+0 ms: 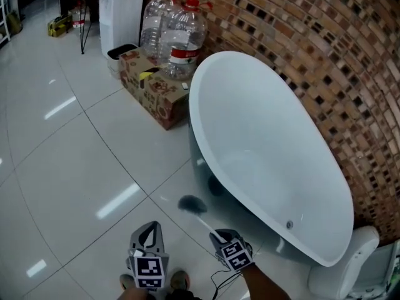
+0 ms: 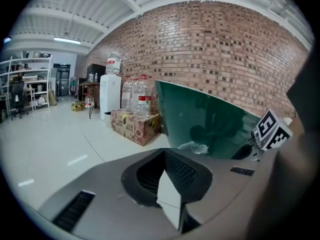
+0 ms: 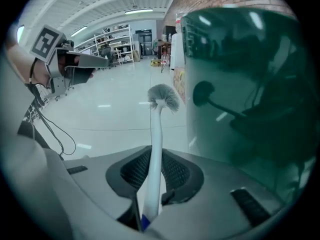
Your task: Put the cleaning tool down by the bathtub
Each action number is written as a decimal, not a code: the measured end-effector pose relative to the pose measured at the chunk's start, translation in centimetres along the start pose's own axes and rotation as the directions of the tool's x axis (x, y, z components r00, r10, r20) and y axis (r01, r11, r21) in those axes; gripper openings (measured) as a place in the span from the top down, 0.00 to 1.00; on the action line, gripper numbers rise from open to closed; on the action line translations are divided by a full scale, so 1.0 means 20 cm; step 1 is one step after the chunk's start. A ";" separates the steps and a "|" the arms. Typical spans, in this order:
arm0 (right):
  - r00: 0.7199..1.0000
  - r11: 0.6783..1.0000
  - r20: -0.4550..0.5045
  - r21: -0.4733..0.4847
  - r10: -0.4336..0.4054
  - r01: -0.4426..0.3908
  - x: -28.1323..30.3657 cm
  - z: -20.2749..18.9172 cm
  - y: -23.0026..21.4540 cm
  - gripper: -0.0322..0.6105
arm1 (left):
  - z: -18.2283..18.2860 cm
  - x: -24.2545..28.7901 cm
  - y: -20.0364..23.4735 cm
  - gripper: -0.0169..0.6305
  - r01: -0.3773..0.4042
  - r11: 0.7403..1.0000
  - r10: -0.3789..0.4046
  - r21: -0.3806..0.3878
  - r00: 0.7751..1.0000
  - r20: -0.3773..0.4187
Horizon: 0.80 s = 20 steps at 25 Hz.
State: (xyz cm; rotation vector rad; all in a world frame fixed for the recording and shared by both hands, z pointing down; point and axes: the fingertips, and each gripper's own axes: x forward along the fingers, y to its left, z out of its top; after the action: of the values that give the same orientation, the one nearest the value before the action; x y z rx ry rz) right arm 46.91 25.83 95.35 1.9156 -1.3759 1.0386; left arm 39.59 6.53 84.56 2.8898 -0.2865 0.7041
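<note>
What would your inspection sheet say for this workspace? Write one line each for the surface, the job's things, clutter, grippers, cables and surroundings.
Surface: glossy white tiled floor.
Job's things: brush held by its handle, head out beside the bathtub; not yet set down.
Clutter: cardboard box, water bottles and white dispenser by the tub's far end.
Grippers: right gripper shut on the brush handle; left gripper shut, empty.
Cables: black cable trailing below the left gripper.
Surroundings: brick wall behind the tub; shelving far off.
</note>
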 end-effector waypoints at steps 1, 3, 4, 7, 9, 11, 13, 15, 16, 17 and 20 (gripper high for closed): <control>1.000 1.000 -0.015 -0.001 0.001 -0.001 0.07 -0.05 0.00 0.83 | -0.06 0.03 -0.03 0.96 0.013 1.000 -0.013 0.001 1.000 -0.004; 0.999 1.000 -0.038 0.004 0.002 -0.002 0.20 -0.13 -0.01 0.83 | -0.18 0.08 -0.08 0.96 0.047 0.999 -0.047 0.012 0.999 -0.007; 0.999 1.000 -0.046 0.005 0.000 0.000 0.26 -0.17 -0.01 0.83 | -0.25 0.10 -0.10 0.96 0.060 0.998 -0.060 0.019 0.998 -0.009; 0.997 1.000 -0.069 -0.004 -0.016 0.016 0.39 -0.26 -0.05 0.83 | -0.45 0.16 -0.10 0.96 0.065 0.997 -0.064 0.030 0.998 -0.017; 0.995 0.999 -0.091 -0.022 -0.033 0.031 0.47 -0.32 -0.08 0.83 | -0.60 0.17 -0.08 0.96 0.050 0.999 -0.049 0.020 0.998 -0.032; 0.992 0.998 -0.114 -0.045 -0.044 0.039 0.56 -0.38 -0.10 0.83 | -0.79 0.16 -0.04 0.96 0.043 0.999 -0.043 0.005 0.997 -0.067; 0.988 0.998 -0.145 -0.058 -0.045 0.037 0.67 -0.43 -0.11 0.83 | -0.95 0.16 -0.02 0.96 0.077 0.997 -0.077 0.000 0.991 -0.113; 0.984 0.997 -0.172 -0.067 -0.055 0.044 0.78 -0.49 -0.13 0.83 | -0.98 0.23 0.02 0.96 0.101 0.995 -0.100 0.007 0.990 -0.098; 0.981 0.996 -0.185 -0.071 -0.061 0.049 0.82 -0.53 -0.14 0.83 | -0.98 0.25 0.05 0.96 0.092 0.996 -0.091 0.007 0.993 -0.080; 0.978 0.996 -0.196 -0.074 -0.066 0.052 0.86 -0.56 -0.15 0.83 | -0.97 0.27 0.08 0.96 0.079 0.997 -0.079 0.001 0.994 -0.070; 0.971 0.995 -0.224 -0.073 -0.077 0.062 0.97 -0.62 -0.15 0.83 | -0.98 0.30 0.13 0.96 0.065 0.998 -0.064 0.013 0.996 -0.068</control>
State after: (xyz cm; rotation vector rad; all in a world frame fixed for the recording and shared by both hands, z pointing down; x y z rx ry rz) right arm 49.75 26.60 118.39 1.7250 -1.1916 1.1255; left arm 35.66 6.89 104.91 2.8676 -0.1793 0.7945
